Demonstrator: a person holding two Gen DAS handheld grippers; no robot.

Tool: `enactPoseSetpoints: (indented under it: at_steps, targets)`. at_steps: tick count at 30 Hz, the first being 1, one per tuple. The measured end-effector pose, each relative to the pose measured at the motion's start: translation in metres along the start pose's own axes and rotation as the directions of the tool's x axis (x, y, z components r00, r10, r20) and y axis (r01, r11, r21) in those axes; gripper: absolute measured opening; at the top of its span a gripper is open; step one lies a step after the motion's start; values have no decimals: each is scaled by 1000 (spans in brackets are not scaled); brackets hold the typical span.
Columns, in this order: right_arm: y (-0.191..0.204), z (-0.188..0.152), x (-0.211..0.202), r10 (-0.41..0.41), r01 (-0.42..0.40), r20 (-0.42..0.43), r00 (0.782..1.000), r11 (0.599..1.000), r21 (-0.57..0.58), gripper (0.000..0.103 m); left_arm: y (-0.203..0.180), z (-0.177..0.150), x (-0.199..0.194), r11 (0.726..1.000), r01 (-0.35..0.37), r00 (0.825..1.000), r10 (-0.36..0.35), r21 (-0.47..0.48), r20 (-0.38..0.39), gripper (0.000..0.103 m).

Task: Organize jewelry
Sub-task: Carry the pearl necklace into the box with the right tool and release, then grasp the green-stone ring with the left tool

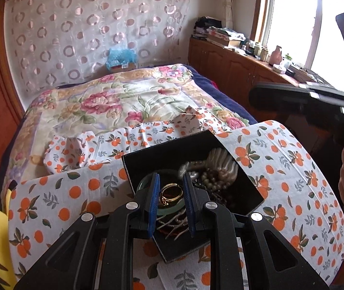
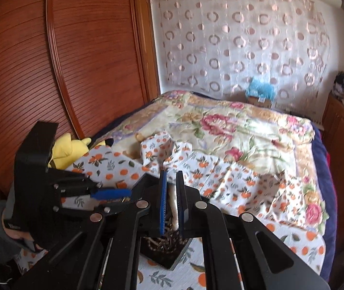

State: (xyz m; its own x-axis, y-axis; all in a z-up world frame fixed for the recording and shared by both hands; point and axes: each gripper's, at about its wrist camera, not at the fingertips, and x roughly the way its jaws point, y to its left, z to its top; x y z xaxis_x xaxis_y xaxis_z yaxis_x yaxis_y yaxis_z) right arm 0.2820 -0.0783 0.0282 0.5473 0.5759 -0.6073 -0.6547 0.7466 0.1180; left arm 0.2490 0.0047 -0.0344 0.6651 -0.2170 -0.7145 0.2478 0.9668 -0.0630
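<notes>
A black tray (image 1: 172,149) full of jewelry sits on an orange-print cloth. It holds a pearl necklace bundle (image 1: 217,164), dark bead strands and a green bangle (image 1: 147,181). My left gripper (image 1: 171,183) hangs just above the tray with its blue pads either side of a gold bracelet (image 1: 172,193); the jaws stand a little apart. My right gripper (image 2: 172,181) is over the tray (image 2: 167,253) and its pads are closed on a white pearl strand (image 2: 173,207). The left gripper also shows in the right wrist view (image 2: 114,193).
The orange-print cloth (image 1: 292,181) covers a table in front of a bed with a floral quilt (image 1: 123,101). A yellow plush toy (image 2: 70,147) lies at the left. A wooden cabinet with clutter (image 1: 244,55) runs under the window.
</notes>
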Motion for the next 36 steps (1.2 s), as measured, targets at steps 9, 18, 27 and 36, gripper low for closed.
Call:
enactPoseSetpoints:
  at_steps: [9, 18, 27, 36]
  targets:
    - [-5, -30, -6, -26, 27, -20, 999, 999, 29, 9, -2, 9, 9, 1000, 5, 1000, -5, 7, 1, 18]
    - [-2, -71, -16, -59, 61, -53, 997, 997, 37, 9, 1, 20, 27, 1000, -10, 1000, 10, 12, -7, 18]
    - [4, -112, -19, -68, 73, -98, 993, 996, 52, 9, -3, 2, 14, 1000, -11, 1000, 11, 8, -6, 37]
    - [23, -151, -21, -36, 45, -152, 988, 998, 54, 21, -10, -43, -37, 1000, 4, 1000, -4, 6, 8, 43]
